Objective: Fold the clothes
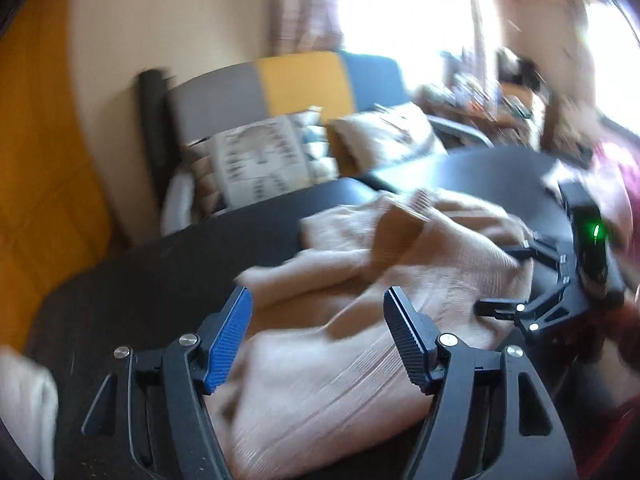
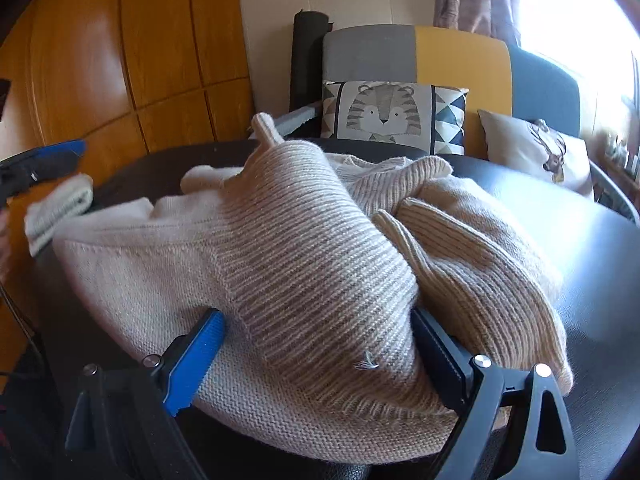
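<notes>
In the left wrist view the picture is blurred, so small details are not sure. The left gripper stands with its 2 fingers wide apart, and the blue pad of one finger is clear to see. A beige knitted sweater lies crumpled on the dark round table, and part of it sits between the fingers, but the pads do not press on it as far as I can tell. At the right side of this view the right gripper shows as a black frame with a green light, low over the far side of the sweater. A white cloth lies at the left edge of the table. Behind the table stands a sofa with a grey, a yellow and a blue panel, and a tiger cushion leans on it. In the right wrist view the picture is sharp. The right gripper is open to its full width, and a ribbed fold of the sweater bulges up between the 2 fingers; the pads lie beside the knit without pinching it. The sweater is heaped in the middle of the table. At the left edge the left gripper shows its blue finger above the white cloth. A deer cushion lies on the sofa, to the right of the tiger cushion.
</notes>
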